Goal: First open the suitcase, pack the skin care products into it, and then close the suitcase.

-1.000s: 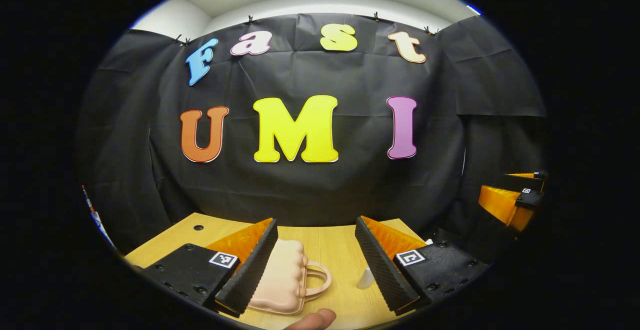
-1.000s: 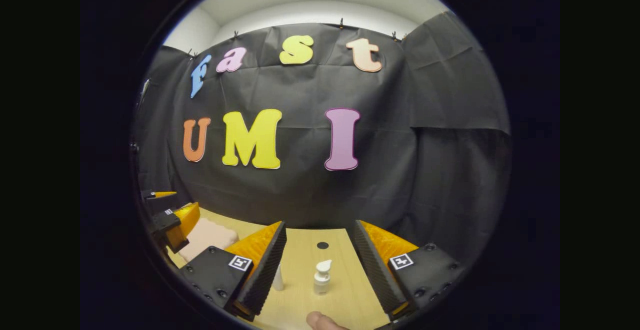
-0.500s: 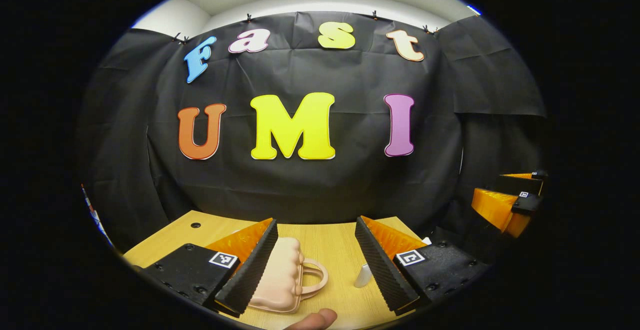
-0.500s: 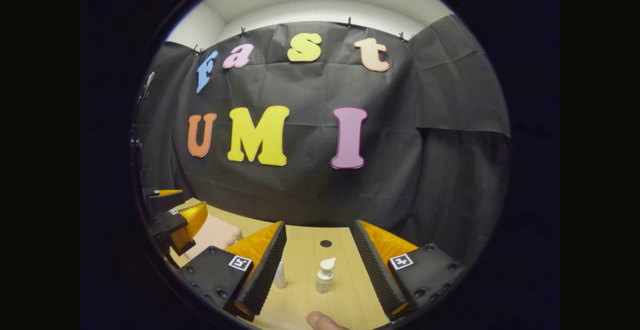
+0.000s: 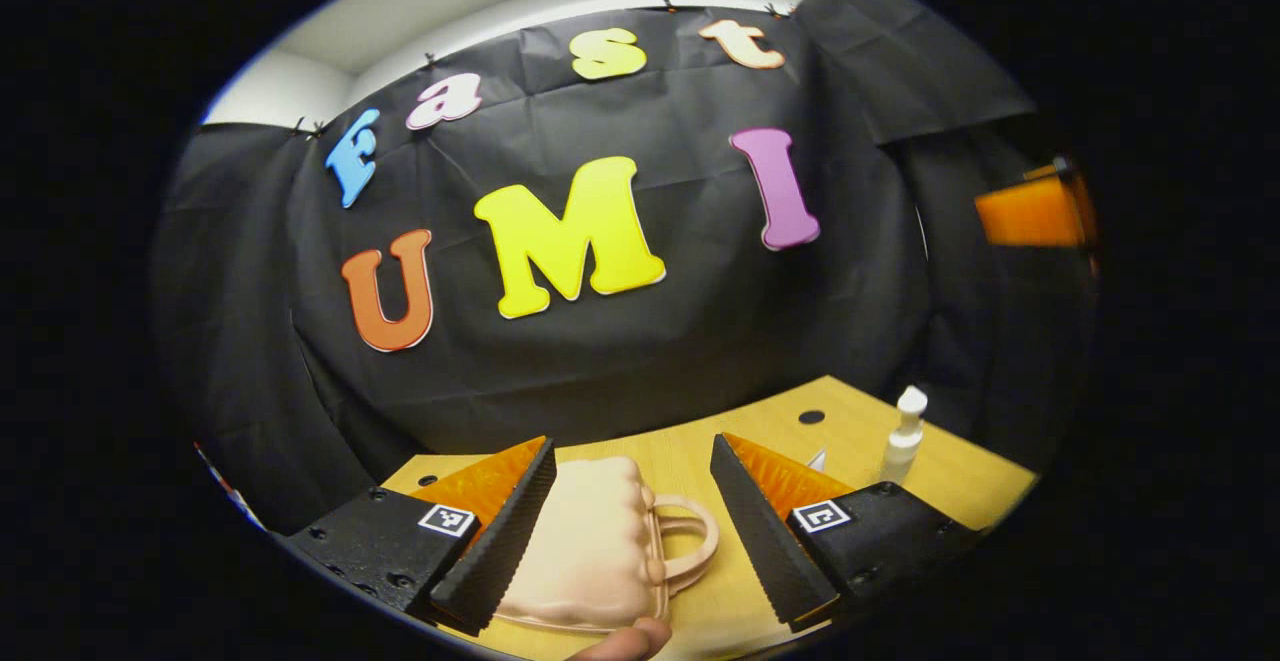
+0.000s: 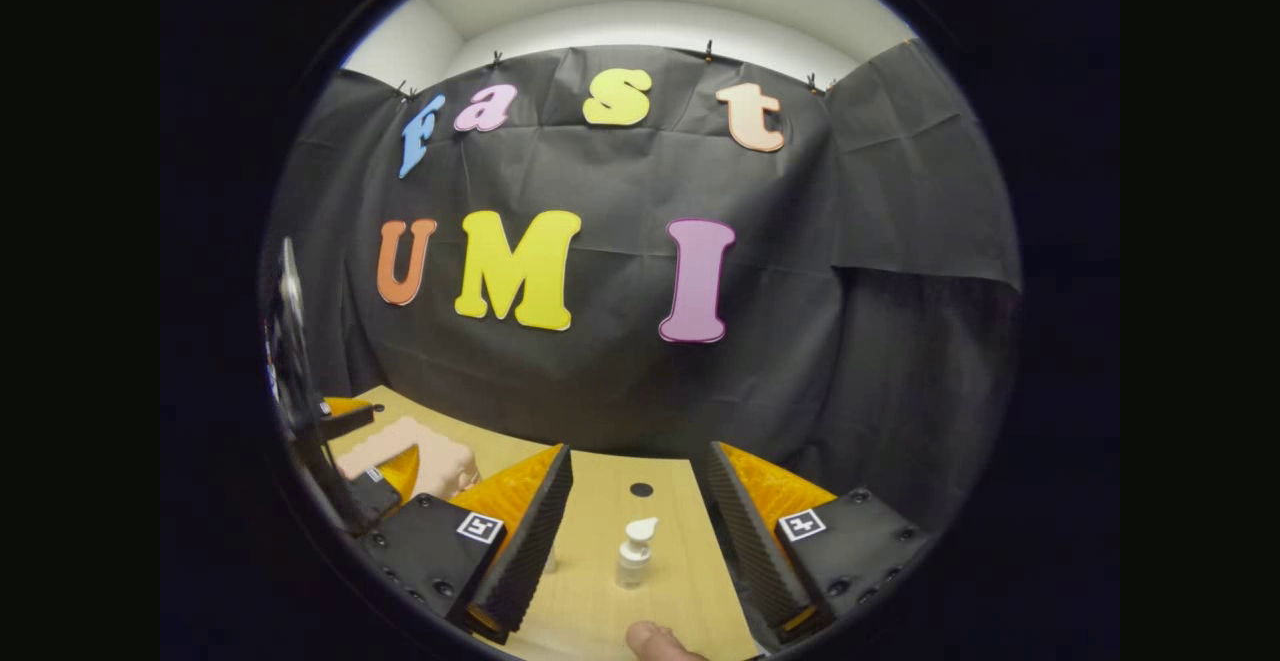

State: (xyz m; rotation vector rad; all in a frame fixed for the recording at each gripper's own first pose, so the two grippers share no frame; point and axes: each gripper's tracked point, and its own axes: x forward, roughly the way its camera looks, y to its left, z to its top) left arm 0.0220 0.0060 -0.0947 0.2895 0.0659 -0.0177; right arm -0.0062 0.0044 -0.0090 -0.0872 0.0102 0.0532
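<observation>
Wooden desk point(image 5: 690, 461) carries a closed pink suitcase point(image 5: 590, 551); left tool point(image 5: 630, 531) and right tool point(image 6: 630, 541) gape wide, empty. Clumsy lid-lifting could topple the nearby pump bottle point(image 6: 633, 556).

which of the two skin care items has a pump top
The small clear bottle standing upright between the right gripper fingers. The other item, beside the finger, is mostly hidden.

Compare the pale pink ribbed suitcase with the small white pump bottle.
The pale pink ribbed suitcase lies flat and closed on the wooden table; the small white pump bottle stands upright. The suitcase is broad with a loop handle; the bottle is slim with a nozzle. Neither is gripped.
</observation>
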